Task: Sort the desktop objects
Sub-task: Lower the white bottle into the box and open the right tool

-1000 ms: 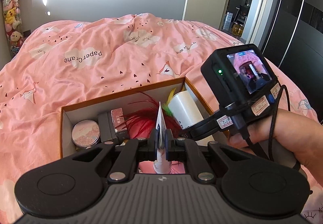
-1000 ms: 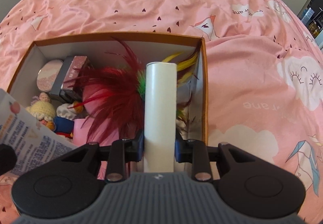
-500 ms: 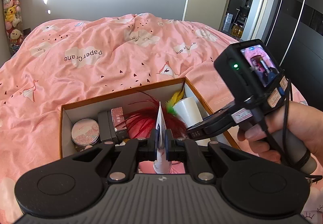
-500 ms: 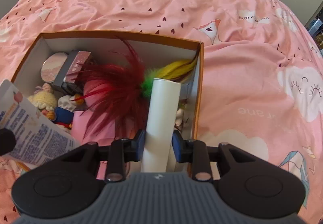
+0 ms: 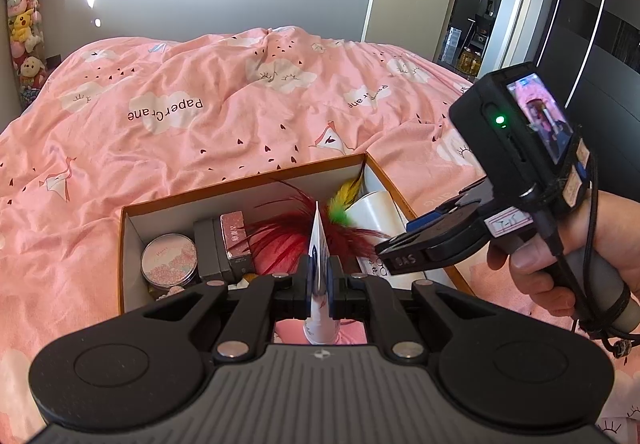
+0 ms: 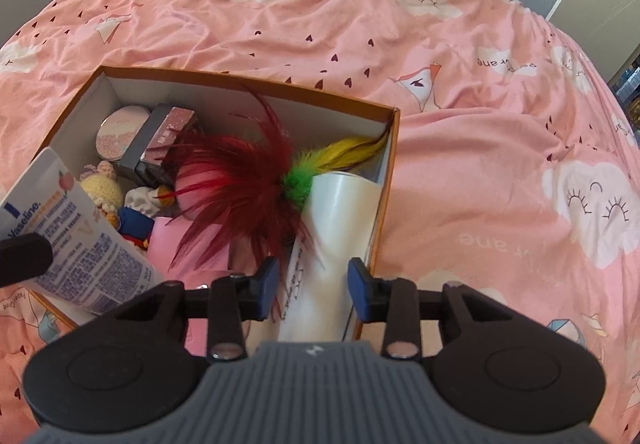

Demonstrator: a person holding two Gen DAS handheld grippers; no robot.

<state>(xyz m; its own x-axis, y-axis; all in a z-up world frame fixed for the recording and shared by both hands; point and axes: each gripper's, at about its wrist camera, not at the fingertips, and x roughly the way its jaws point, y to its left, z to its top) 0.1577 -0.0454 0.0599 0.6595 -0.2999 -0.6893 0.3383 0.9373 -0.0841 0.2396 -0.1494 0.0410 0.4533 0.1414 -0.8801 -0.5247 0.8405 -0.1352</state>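
Note:
An orange-rimmed cardboard box (image 5: 240, 180) (image 6: 248, 78) lies on a pink duvet. My left gripper (image 5: 318, 284) is shut on a white Vaseline tube (image 5: 318, 240) (image 6: 76, 240), which it holds edge-on over the box's near side. A person's hand holds my right gripper (image 6: 313, 286) (image 5: 404, 248) over the box's right end. Its jaws are opening. A white cylinder (image 6: 332, 240) (image 5: 376, 212) lies between them, along the box's right wall, and the pads stand clear of it.
Inside the box are red, green and yellow feathers (image 6: 240, 184), a round pink tin (image 5: 170, 258), a dark case (image 5: 222, 244), a crocheted doll (image 6: 106, 192) and something pink. The duvet (image 5: 200, 112) spreads all round. A door and a dark wardrobe stand at the back right.
The right jaws have spread off the white cylinder. It has tipped from upright to lie in the box by the right wall. The left gripper and its tube have kept still.

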